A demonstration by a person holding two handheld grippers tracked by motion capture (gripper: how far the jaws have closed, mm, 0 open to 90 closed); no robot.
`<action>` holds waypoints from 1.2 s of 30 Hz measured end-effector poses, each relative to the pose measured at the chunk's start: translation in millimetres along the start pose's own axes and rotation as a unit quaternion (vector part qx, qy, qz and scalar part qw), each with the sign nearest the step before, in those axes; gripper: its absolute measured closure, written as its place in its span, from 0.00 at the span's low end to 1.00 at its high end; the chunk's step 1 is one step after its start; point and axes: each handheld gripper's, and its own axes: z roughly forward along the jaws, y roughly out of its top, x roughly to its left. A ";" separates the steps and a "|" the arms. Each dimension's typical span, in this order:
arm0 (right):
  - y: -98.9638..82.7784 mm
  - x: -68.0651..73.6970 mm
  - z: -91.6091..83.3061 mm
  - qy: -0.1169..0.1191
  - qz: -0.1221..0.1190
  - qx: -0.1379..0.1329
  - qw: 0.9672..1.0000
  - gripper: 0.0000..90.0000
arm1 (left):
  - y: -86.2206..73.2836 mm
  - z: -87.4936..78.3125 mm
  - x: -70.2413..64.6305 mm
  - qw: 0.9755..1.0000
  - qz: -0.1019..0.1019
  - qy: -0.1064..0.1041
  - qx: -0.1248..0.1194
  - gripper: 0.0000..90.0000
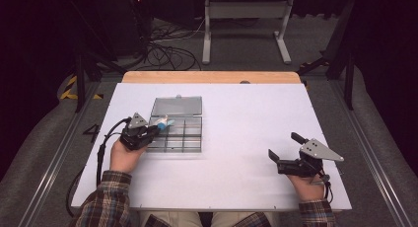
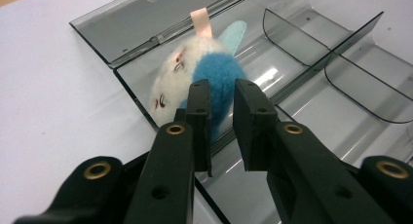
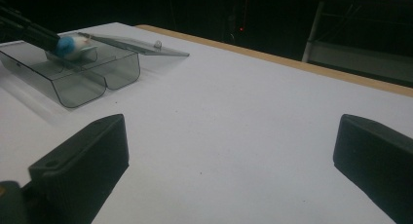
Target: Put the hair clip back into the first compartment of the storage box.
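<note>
We see a big white desk (image 1: 236, 153) with a wooden strip along its far edge. It carries everything here.

Next comes the box (image 1: 176, 123). It is grey, see-through plastic, and it sits on the left half of the desk, closer to the far edge than to us. Its lid (image 1: 176, 106) lies open and flat on the far side. Inside, thin walls cut the box into small rooms.

Then come the two grippers. Our left gripper (image 1: 156, 130) is at the left side of the box, held in the left hand (image 1: 125, 155). It points into the box. In the left gripper view its jaws stand a small way apart, with a narrow gap between them. The pads are just at the toy's blue side, and we cannot tell if they still touch it. They do not pinch it.

Our right gripper (image 1: 286, 147) rests near the right front corner of the desk, far from the box. Its jaws are wide open with only bare desk between them.

Smallest is the toy (image 2: 195, 80). It is a soft little animal, white and blue, with a pale blue ear and a pink loop on top. It lies in the room at the far left corner of the box, next to the lid's hinge.
</note>
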 end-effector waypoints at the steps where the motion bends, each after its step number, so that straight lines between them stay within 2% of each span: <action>1: 0.0 0.0 0.1 0.000 0.000 0.000 1.000 0.00 | 0.2 -0.3 0.1 1.000 0.003 0.000 -0.002 0.85; 8: -0.2 -0.3 0.6 0.001 -0.002 0.001 1.000 0.00 | -1.0 -0.4 1.1 0.999 -0.011 -0.027 -0.019 0.78; 13: -0.2 -0.5 0.4 0.002 -0.001 0.001 1.000 0.00 | -0.5 -2.5 -0.4 0.999 -0.010 -0.038 -0.032 0.72; 16: -0.2 -0.5 0.3 0.002 -0.001 0.001 1.000 0.00 | -1.1 -3.2 -0.1 0.999 -0.003 -0.031 -0.031 0.70; 19: -0.1 -0.4 0.2 0.002 0.000 0.000 1.000 0.00 | -1.5 -5.1 -1.0 0.999 -0.008 -0.037 -0.036 0.67; 25: 0.0 -0.3 -0.2 0.002 0.000 -0.001 1.000 0.00 | -0.9 -10.8 -1.8 0.998 -0.013 -0.027 -0.062 0.58; 27: 0.0 -0.4 -0.1 0.001 -0.001 -0.001 1.000 0.00 | -0.2 -12.4 -2.3 0.997 -0.009 -0.020 -0.070 0.52; 32: 0.0 -0.4 -0.3 0.001 -0.001 -0.002 1.000 0.00 | 0.2 -15.9 -5.6 0.996 -0.002 -0.017 -0.087 0.48; 36: 0.1 -0.5 -0.8 0.000 -0.001 -0.003 1.000 0.00 | 0.5 -18.8 -9.3 0.995 -0.006 -0.014 -0.102 0.42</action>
